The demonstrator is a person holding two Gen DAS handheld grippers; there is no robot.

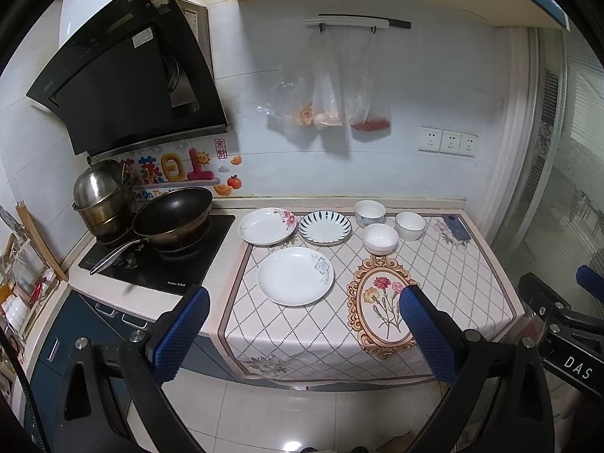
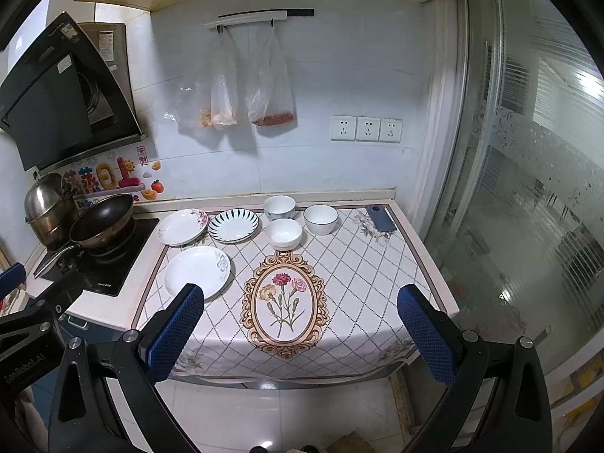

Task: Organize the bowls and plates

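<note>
Pot point(image 1: 102, 196): a steel pot with a lid, at the far left on the stove, close to the wall.
Pan point(image 1: 173, 215): a dark pan just beside the pot, its long handle pointing toward the front edge of the stove point(image 1: 158, 260).
Surface point(image 1: 222, 256): a counter; its right part is under a cloth point(image 1: 453, 275) with a diamond pattern and an oval flower picture.
Flowered plate point(image 1: 267, 225): at the back left corner of the cloth, pink flowers on its rim.
Plain plate point(image 1: 295, 275): in front of the flowered plate, nearer to the front edge, with a grey flower on one side; it is apart from the other plates.
Striped plate point(image 1: 324, 227): just to the right of the flowered plate, with dark stripes around its rim; the two rims are very near.
Bowls: three white bowls to the right of the striped plate, all upright. One bowl point(image 1: 370, 212) is at the back, one low bowl point(image 1: 380, 238) is in front of it, and one bowl with a dark rim point(image 1: 410, 225) is at the right.
Phone point(image 1: 456, 227): a dark phone lying flat at the back right corner of the cloth.
Left hand-held gripper point(image 1: 304, 334): wide apart, holding nothing, above the front edge of the surface, in front of the plain plate.
Right hand-held gripper point(image 2: 300, 334): also wide apart and holding nothing, in front of the oval flower picture.
</note>
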